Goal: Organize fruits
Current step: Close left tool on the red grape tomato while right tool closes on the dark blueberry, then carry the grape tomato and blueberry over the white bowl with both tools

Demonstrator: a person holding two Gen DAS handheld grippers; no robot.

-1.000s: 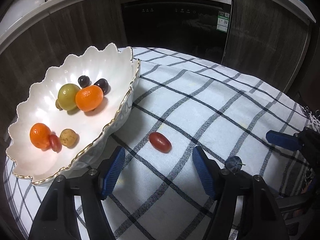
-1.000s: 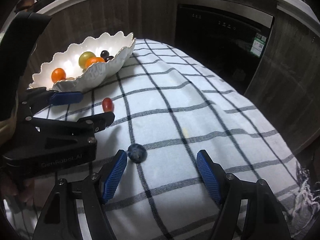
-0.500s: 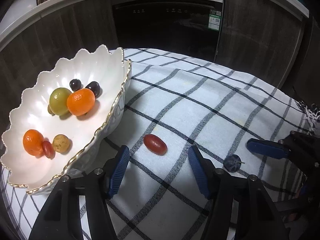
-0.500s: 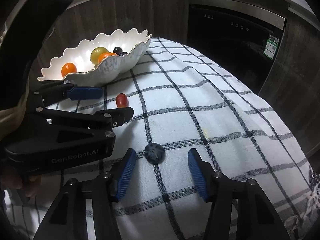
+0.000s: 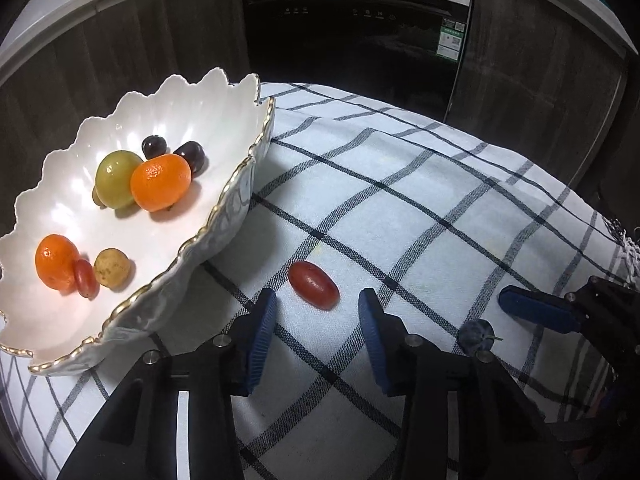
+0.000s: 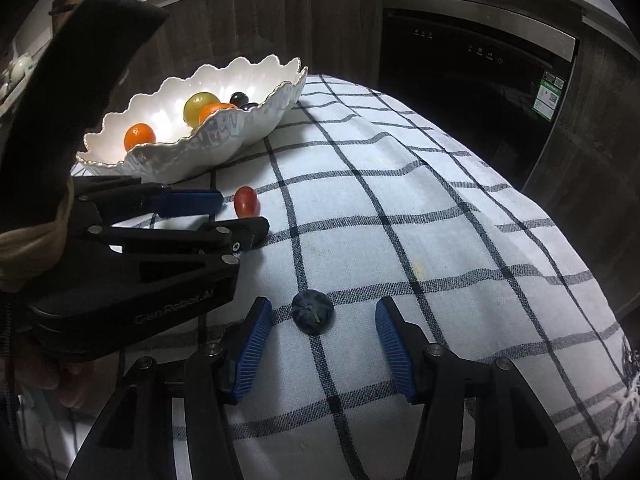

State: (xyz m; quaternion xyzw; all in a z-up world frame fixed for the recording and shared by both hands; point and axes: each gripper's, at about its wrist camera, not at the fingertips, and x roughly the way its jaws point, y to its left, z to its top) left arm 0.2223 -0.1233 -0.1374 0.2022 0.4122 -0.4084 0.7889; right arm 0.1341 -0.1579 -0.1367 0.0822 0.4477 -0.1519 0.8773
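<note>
On the white cloth with dark check lines [image 5: 420,184] stands a white scalloped ceramic bowl with a gold rim [image 5: 224,200]. In it lie two orange mandarins [image 5: 160,182], a yellow-green round fruit [image 5: 114,178], two dark grapes [image 5: 192,154], a small brown fruit [image 5: 112,268] and a small red one [image 5: 85,278].

The left gripper [image 5: 316,300] points down at the cloth just beside the bowl. Its blue pads are closing, and the oblong red grape tomato [image 5: 314,285] lies on the cloth just ahead of their tips, not touched by either pad.

The right gripper [image 6: 324,312] stands near it, to its right. Its jaws are spread, and the dark blue round blueberry [image 6: 313,311] lies on the cloth between the fingertips, a little nearer the left pad, with a gap on both sides.
</note>
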